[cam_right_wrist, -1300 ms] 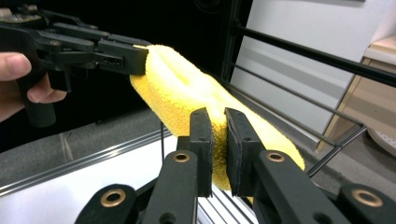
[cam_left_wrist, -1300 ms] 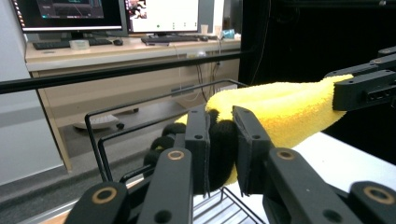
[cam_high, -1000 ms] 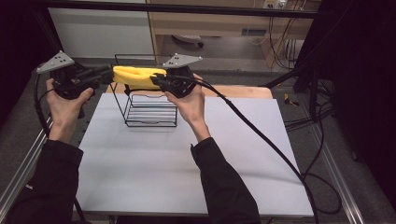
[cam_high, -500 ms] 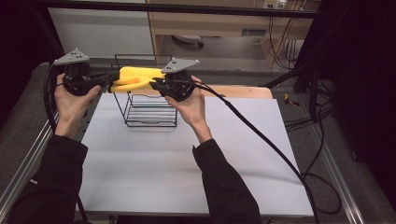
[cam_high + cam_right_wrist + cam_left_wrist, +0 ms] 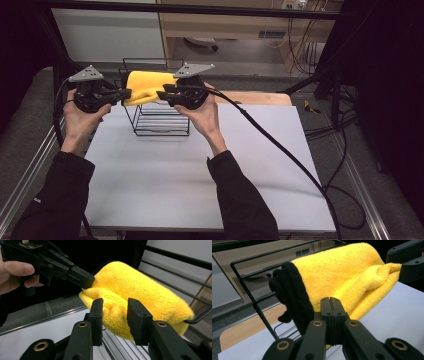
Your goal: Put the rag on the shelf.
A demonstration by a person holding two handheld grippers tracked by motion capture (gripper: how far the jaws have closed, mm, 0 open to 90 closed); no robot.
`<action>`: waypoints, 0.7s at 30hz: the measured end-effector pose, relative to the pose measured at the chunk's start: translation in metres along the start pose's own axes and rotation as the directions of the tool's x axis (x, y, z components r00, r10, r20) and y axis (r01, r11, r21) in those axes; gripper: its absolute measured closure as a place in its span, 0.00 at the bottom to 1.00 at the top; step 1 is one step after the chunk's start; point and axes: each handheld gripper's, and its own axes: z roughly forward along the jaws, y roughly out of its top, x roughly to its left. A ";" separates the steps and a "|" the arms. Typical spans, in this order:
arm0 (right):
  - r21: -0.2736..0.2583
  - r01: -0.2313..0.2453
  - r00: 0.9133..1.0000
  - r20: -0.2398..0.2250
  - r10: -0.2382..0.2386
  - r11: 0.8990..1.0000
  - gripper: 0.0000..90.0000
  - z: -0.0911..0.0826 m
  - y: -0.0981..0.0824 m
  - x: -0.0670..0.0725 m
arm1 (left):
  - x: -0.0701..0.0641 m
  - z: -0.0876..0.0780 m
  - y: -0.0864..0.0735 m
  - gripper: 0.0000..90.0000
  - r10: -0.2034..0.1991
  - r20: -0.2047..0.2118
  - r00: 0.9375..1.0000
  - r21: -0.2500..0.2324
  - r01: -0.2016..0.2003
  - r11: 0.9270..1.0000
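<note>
Two tongs work our yellow towel (image 5: 148, 84), draped over the wire rack (image 5: 161, 120) at the bench's (image 5: 200, 190) ten o'clock: left tongs (image 5: 330, 305) clamped shut at its edge, right tongs (image 5: 114, 315) just easing open around a fold, seemingly releasing it.

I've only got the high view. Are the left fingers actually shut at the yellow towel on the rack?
Observer: Yes. The left gripper has its fingers pressed flat together at the towel's lower edge. I cannot tell whether any cloth is caught.
Operator: And the right one?
Observer: The right gripper has just been opening. Its fingers stand apart with a fold of towel between them.
Operator: Anything at the towel's end?
Observer: A black trim runs along the end beside the rack wires.
</note>
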 end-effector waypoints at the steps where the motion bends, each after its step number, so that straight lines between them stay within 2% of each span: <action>1: 0.000 0.001 1.000 0.000 -0.001 1.000 0.74 0.000 0.000 0.001 | 0.000 0.001 -0.001 1.00 0.000 0.002 1.000 -0.001 0.000 1.000; 5: -0.030 -0.018 1.000 -0.002 0.018 0.999 0.71 -0.001 0.001 0.002 | -0.001 0.006 -0.004 1.00 0.005 0.000 1.000 0.012 -0.005 1.000; 7: -0.029 -0.030 1.000 -0.010 0.029 0.999 0.73 -0.001 0.002 0.002 | -0.001 0.008 -0.005 1.00 0.015 -0.005 1.000 0.020 -0.015 1.000; 8: -0.022 -0.036 0.999 -0.012 0.036 0.999 0.76 -0.001 0.001 0.002 | -0.002 0.009 -0.006 1.00 0.014 -0.004 1.000 0.019 -0.014 1.000; 10: 0.004 -0.035 0.999 -0.016 0.035 0.999 0.90 -0.001 -0.001 0.002 | -0.002 0.011 -0.009 1.00 0.009 -0.007 1.000 0.015 -0.009 1.000; 12: 0.045 -0.045 0.999 0.005 0.045 0.998 0.99 0.002 -0.007 0.001 | -0.001 0.013 -0.011 1.00 0.004 -0.007 1.000 0.016 -0.004 1.000; 14: 0.080 -0.063 0.998 0.029 0.061 0.995 1.00 0.007 -0.014 -0.002 | -0.001 0.015 -0.013 1.00 -0.003 -0.011 1.000 0.017 0.003 1.000; 17: 0.099 -0.089 0.994 0.071 0.083 0.991 1.00 0.013 -0.025 -0.008 | 0.000 0.020 -0.016 1.00 -0.002 -0.019 1.000 0.021 0.003 1.000; 19: 0.099 -0.089 0.992 0.102 0.079 0.991 1.00 0.016 -0.030 -0.012 | 0.001 0.024 -0.017 1.00 -0.004 -0.027 1.000 0.028 0.005 1.000; 21: 0.088 -0.092 0.990 0.114 0.081 0.992 1.00 0.019 -0.033 -0.015 | 0.001 0.026 -0.017 1.00 -0.008 -0.030 1.000 0.022 0.009 1.000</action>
